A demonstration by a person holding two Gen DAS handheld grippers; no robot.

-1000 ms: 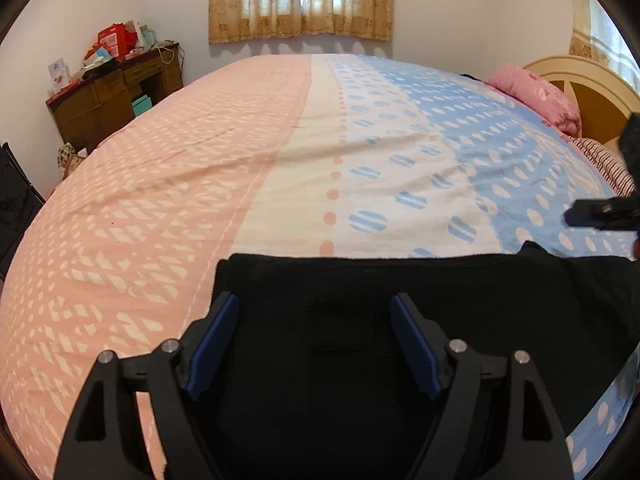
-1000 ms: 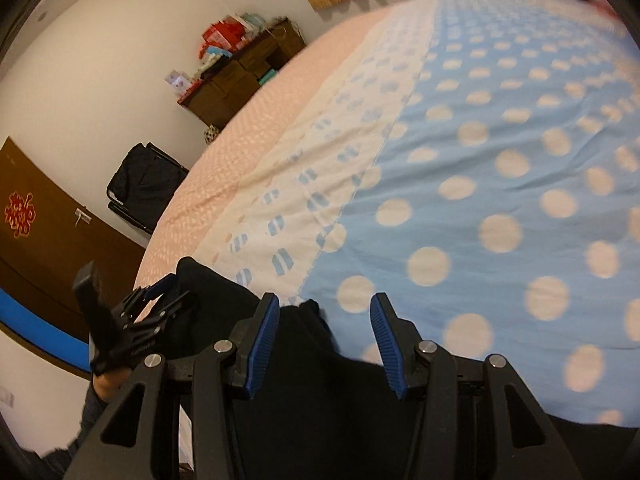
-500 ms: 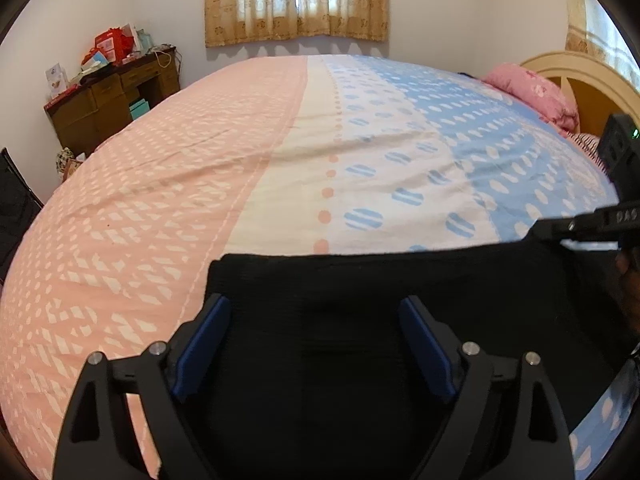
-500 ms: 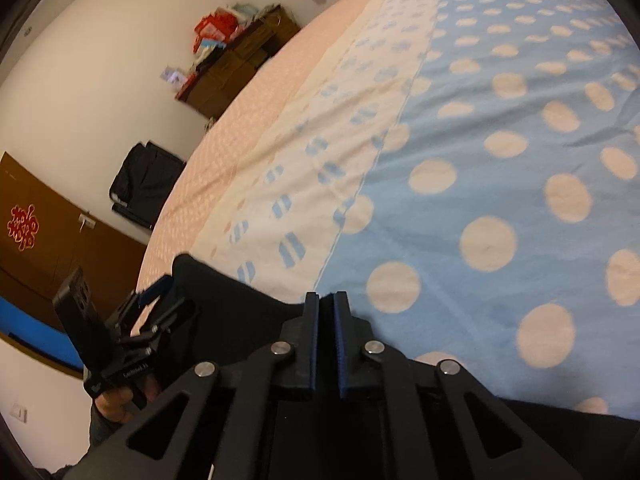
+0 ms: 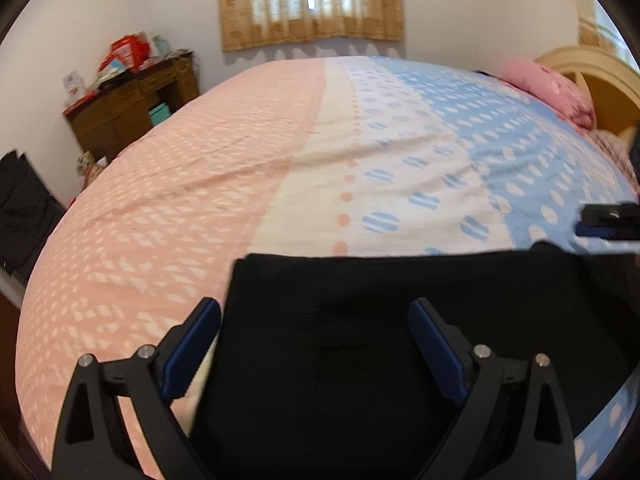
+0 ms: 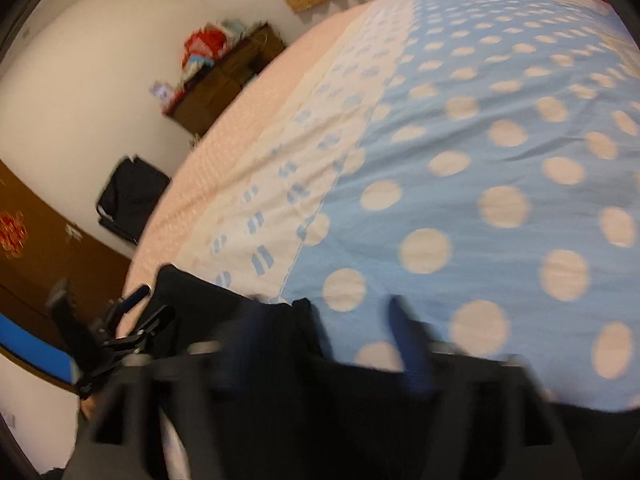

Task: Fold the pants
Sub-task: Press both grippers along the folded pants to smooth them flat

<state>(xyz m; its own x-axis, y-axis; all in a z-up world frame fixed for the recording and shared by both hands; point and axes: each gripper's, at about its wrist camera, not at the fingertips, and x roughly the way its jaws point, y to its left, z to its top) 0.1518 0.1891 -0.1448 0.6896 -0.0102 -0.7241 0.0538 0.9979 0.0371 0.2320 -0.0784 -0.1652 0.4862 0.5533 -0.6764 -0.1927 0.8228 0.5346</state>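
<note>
Where half a second ago its fingers were pressed together, the right gripper (image 6: 324, 340) now stands spread and blurred over the black pants (image 5: 360, 360), which lie flat at the near edge of the bedspread (image 5: 320, 160). With jaws wide as before, the left gripper (image 5: 316, 344) grips nothing, straddling the pants' left corner, slightly further left

Beyond the black pants (image 5: 360, 320), the bedspread (image 5: 320, 152) lies bare toward twelve o'clock. A pink pillow (image 5: 560, 88) and headboard (image 5: 600, 92) block two o'clock; a cluttered wooden desk (image 5: 128, 108) stands off the bed at ten.
</note>
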